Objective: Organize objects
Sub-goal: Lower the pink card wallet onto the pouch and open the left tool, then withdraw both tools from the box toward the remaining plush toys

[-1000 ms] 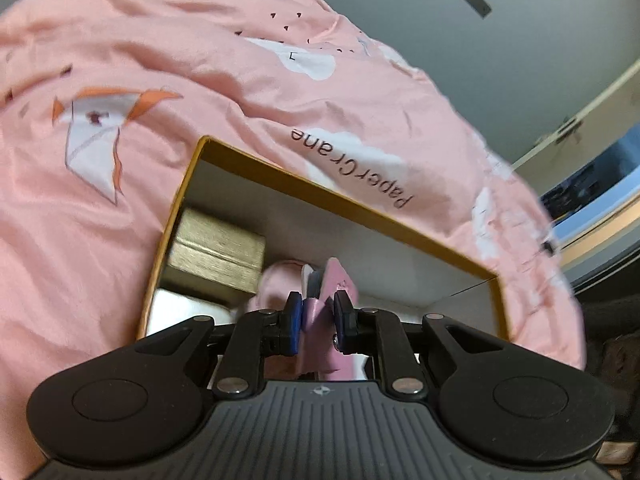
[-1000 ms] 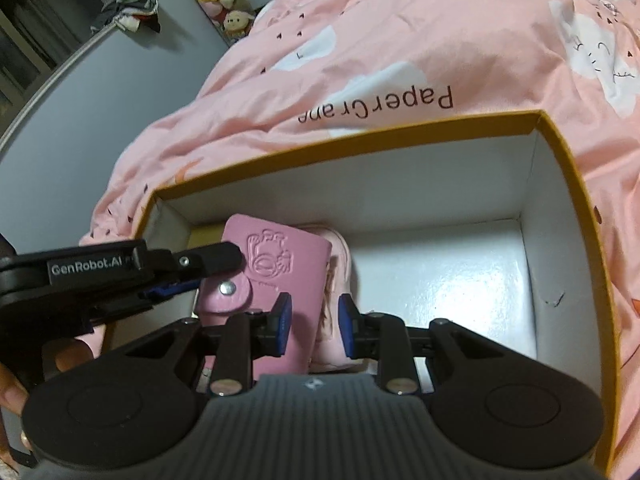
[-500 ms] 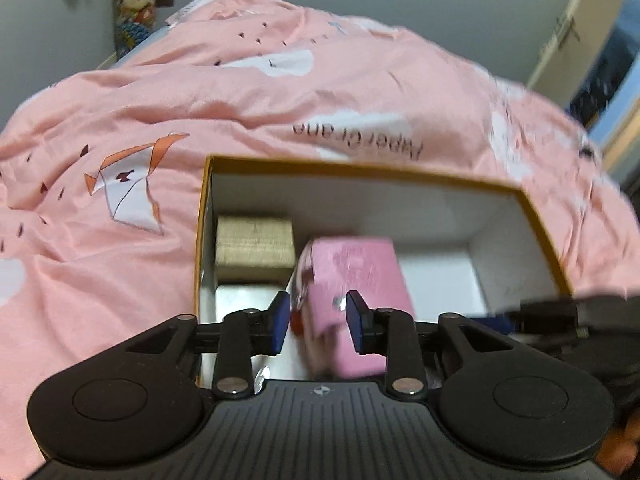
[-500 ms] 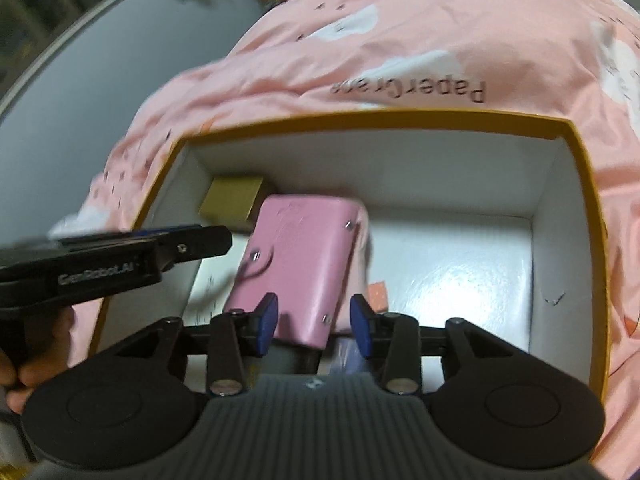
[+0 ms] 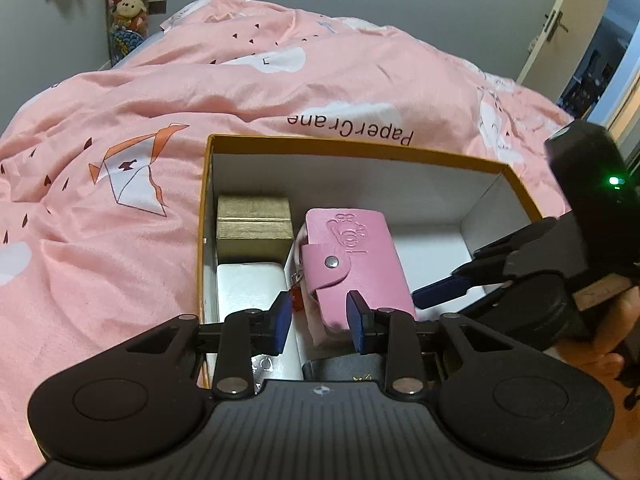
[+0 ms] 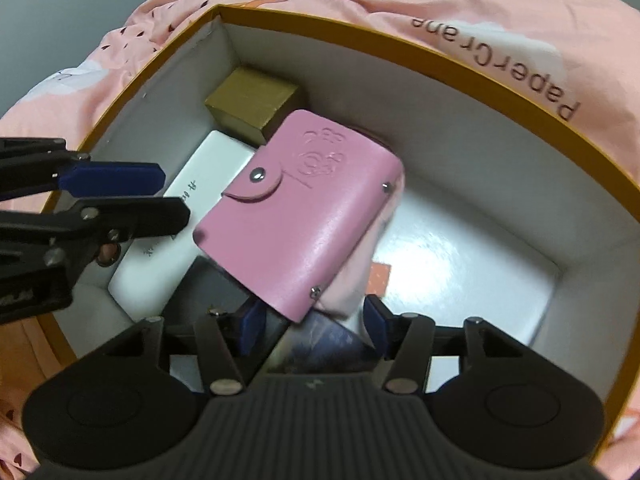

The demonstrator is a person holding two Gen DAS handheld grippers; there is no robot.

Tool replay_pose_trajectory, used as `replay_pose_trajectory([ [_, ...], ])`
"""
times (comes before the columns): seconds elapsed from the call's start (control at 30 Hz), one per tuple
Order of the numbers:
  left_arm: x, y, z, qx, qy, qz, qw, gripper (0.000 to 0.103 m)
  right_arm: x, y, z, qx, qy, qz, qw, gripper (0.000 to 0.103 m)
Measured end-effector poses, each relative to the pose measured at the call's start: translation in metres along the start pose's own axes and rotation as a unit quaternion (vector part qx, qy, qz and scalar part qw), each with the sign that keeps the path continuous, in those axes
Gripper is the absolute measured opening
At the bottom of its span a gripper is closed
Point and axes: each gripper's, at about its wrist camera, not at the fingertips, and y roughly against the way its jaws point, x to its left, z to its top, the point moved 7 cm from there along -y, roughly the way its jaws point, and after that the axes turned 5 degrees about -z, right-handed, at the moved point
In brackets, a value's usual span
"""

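Observation:
A pink snap wallet (image 5: pixel 352 264) (image 6: pixel 300 216) lies tilted inside an orange-rimmed white box (image 5: pixel 352 148) (image 6: pixel 400 40), leaning on other items. A gold box (image 5: pixel 253 222) (image 6: pixel 252 102) sits in the far left corner, with a white case (image 5: pixel 248 292) (image 6: pixel 188 224) in front of it. My left gripper (image 5: pixel 318 322) is open just above the box's near edge, with the wallet's near end between its fingers, untouched. My right gripper (image 6: pixel 312 330) is open over the box at the wallet's lower edge. A dark item (image 6: pixel 320 344) lies under the wallet.
The box rests on a rumpled pink quilt (image 5: pixel 120 160) printed "PaperCrane". The box's right half shows bare white floor (image 6: pixel 460 264). Plush toys (image 5: pixel 126 12) hang on the far wall; a door (image 5: pixel 560 24) is at the right.
My left gripper let go of the pink wallet, opened and pulled back. My right gripper opened wider. The wallet now lies in the box, tilted.

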Motion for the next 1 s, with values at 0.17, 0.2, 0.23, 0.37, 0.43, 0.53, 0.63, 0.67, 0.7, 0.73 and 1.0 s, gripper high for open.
replay_pose_trajectory([
  [0.17, 0.002, 0.0, 0.001, -0.004, 0.006, -0.007, 0.9999, 0.035, 0.001, -0.002, 0.0, -0.005, -0.015, 0.006, 1.0, 0.045],
  [0.2, 0.002, 0.001, 0.0, -0.005, 0.007, -0.008, 0.9999, 0.035, 0.001, 0.0, 0.0, -0.006, -0.021, 0.009, 1.0, 0.041],
  [0.23, 0.002, 0.001, 0.001, -0.006, 0.007, -0.009, 0.9999, 0.035, 0.002, 0.001, 0.0, -0.006, -0.027, 0.012, 1.0, 0.041],
  [0.37, 0.004, 0.0, 0.0, -0.01, 0.007, -0.008, 0.9999, 0.035, 0.002, -0.002, -0.002, -0.006, -0.032, 0.01, 0.999, 0.039],
  [0.43, 0.003, 0.0, -0.001, -0.011, 0.002, -0.006, 0.9999, 0.035, 0.002, -0.002, -0.001, -0.006, -0.029, 0.008, 1.0, 0.039],
  [0.53, 0.0, 0.005, 0.0, -0.017, 0.0, -0.013, 0.9998, 0.035, 0.005, 0.001, -0.001, -0.007, -0.022, -0.003, 1.0, 0.042],
  [0.63, -0.006, 0.018, 0.002, -0.033, -0.008, -0.017, 0.9993, 0.035, 0.01, 0.016, -0.004, -0.019, -0.023, -0.009, 1.0, 0.043],
  [0.67, -0.01, 0.025, 0.002, -0.04, -0.009, -0.021, 0.999, 0.035, 0.011, 0.023, -0.006, -0.026, -0.025, -0.014, 0.999, 0.043],
  [0.7, -0.013, 0.031, 0.002, -0.045, -0.011, -0.024, 0.9987, 0.035, 0.012, 0.031, -0.008, -0.036, -0.027, -0.02, 0.999, 0.043],
  [0.73, -0.018, 0.038, 0.0, -0.05, -0.012, -0.026, 0.9983, 0.035, 0.014, 0.04, -0.01, -0.047, -0.031, -0.025, 0.998, 0.043],
  [1.0, -0.059, 0.084, -0.042, -0.081, -0.027, -0.024, 0.996, 0.035, 0.042, 0.116, -0.057, -0.157, -0.071, -0.059, 0.983, 0.044],
])
